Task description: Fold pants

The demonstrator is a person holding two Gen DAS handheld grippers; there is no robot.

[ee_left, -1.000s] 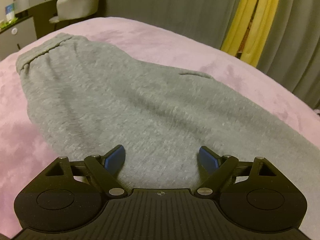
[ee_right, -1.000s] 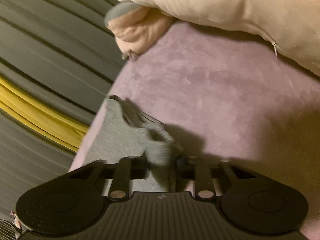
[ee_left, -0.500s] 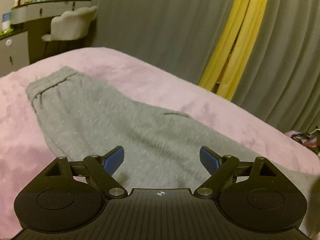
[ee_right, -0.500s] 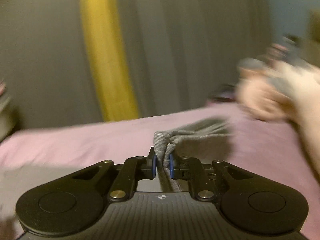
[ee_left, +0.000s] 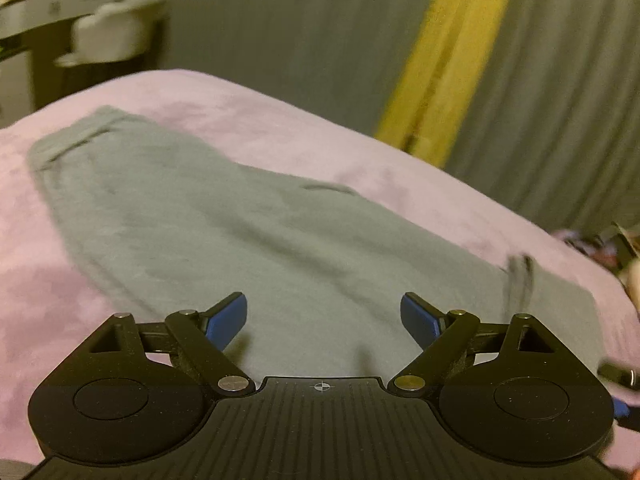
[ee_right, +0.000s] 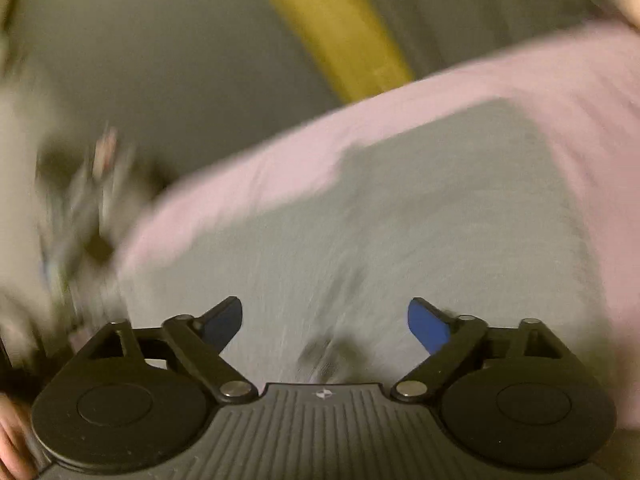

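Observation:
Grey sweatpants (ee_left: 224, 224) lie flat on a pink bed cover (ee_left: 52, 300), waistband at the far left. My left gripper (ee_left: 324, 320) is open and empty, hovering just above the pants' middle. In the right wrist view, which is blurred by motion, the grey pants (ee_right: 400, 232) spread across the bed. My right gripper (ee_right: 325, 322) is open and empty above the fabric.
Grey curtains (ee_left: 288, 28) with a yellow strip (ee_left: 452, 60) hang behind the bed. A white chair (ee_left: 112, 36) and a desk stand at the far left. Blurred clutter (ee_right: 84, 200) lies beyond the bed edge in the right wrist view.
My right gripper has opened and let go of the pant cuff, then swung over the pants. The left gripper stays open and has shifted slightly.

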